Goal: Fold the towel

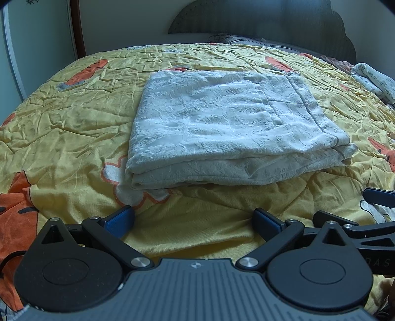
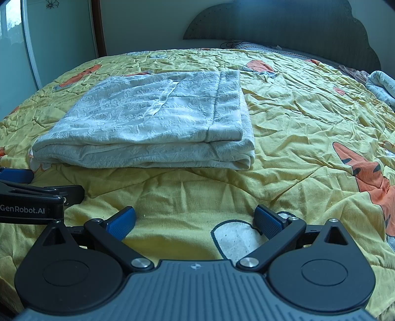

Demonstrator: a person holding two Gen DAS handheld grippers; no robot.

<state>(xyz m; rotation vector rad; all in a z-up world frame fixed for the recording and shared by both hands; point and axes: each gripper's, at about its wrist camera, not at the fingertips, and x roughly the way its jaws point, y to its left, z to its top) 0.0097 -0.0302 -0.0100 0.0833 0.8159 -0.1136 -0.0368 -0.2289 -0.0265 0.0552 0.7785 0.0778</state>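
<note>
A pale grey-white towel (image 1: 222, 123) lies folded in several layers on the yellow bedspread (image 1: 74, 128), its thick folded edge facing me. My left gripper (image 1: 195, 219) is open, low over the bedspread a short way in front of the towel, nothing between its blue pads (image 1: 121, 222). In the right wrist view the same towel (image 2: 153, 123) lies ahead and to the left. My right gripper (image 2: 195, 219) is open too, empty, hovering over the bedspread (image 2: 296, 118) near the towel's front edge. Each gripper shows at the edge of the other's view.
The bed has a yellow cover with orange cartoon prints. A dark headboard (image 2: 284, 22) stands at the back. A rolled pale printed cloth (image 1: 375, 81) lies at the far right of the bed. A wardrobe door (image 2: 56, 37) is at the left.
</note>
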